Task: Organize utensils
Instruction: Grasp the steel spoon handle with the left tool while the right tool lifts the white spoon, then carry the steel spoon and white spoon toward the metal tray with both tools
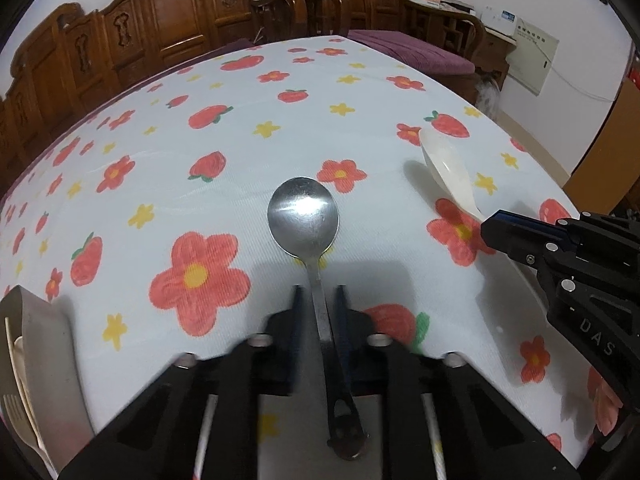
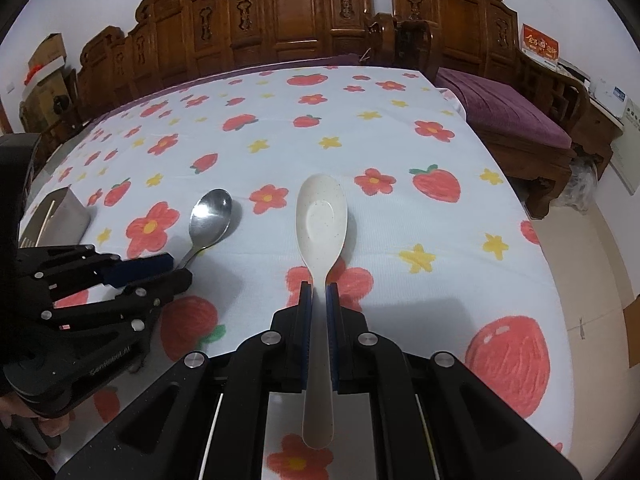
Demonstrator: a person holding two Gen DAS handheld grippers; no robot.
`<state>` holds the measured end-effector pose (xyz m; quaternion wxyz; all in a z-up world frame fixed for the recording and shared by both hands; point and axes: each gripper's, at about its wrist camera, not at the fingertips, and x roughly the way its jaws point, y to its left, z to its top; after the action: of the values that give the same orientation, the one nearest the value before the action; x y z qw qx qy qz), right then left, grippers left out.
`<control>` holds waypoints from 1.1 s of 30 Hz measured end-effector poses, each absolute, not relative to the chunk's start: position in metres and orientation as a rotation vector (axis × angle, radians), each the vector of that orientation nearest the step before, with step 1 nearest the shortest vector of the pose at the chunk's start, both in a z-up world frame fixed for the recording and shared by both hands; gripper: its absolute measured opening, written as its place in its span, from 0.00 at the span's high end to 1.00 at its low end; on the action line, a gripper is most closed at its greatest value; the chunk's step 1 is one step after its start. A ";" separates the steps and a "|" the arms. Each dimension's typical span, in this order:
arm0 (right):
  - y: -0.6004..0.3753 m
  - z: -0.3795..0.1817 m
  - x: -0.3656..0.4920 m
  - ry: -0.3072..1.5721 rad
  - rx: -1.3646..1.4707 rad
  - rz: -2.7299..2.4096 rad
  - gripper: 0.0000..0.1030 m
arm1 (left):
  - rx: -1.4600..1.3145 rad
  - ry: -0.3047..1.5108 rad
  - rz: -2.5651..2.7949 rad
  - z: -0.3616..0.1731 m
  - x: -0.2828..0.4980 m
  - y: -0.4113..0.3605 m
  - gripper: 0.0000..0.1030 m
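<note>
Left wrist view: left hand-held gripper [image 1: 318, 300] clamped on the handle of a metal spoon [image 1: 303, 218], its polished oval bowl pointing forward above the tabletop [image 1: 240, 80], which carries a ribbed cloth printed with red flowers and strawberries. Grey holder [image 1: 44, 344] at lower left, cutlery inside. Risk: the thin smooth handle could pivot between the pads if swung fast.

Right wrist view: right hand-held gripper [image 2: 319, 300] closed on the neck of a cream speckled spoon [image 2: 320, 216], broad and matte, probably plastic or ceramic. Risk: the two grippers sit near each other and could collide heading for the holder.
</note>
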<state>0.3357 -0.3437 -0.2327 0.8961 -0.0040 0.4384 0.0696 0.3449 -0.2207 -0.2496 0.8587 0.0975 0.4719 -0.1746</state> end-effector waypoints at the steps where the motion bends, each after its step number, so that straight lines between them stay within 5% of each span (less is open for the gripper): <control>1: -0.343 -0.232 0.336 0.908 -0.008 0.147 0.91 | 0.211 0.993 -0.365 -0.249 0.345 -0.221 0.93; 33: -0.245 -0.188 0.290 0.778 -0.119 0.326 0.92 | 0.166 0.886 -0.269 -0.172 0.293 -0.132 0.95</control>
<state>0.2898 -0.2449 -0.1880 0.9107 -0.0580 0.3772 0.1580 0.2925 -0.1324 -0.1720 0.8914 0.0802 0.4268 -0.1295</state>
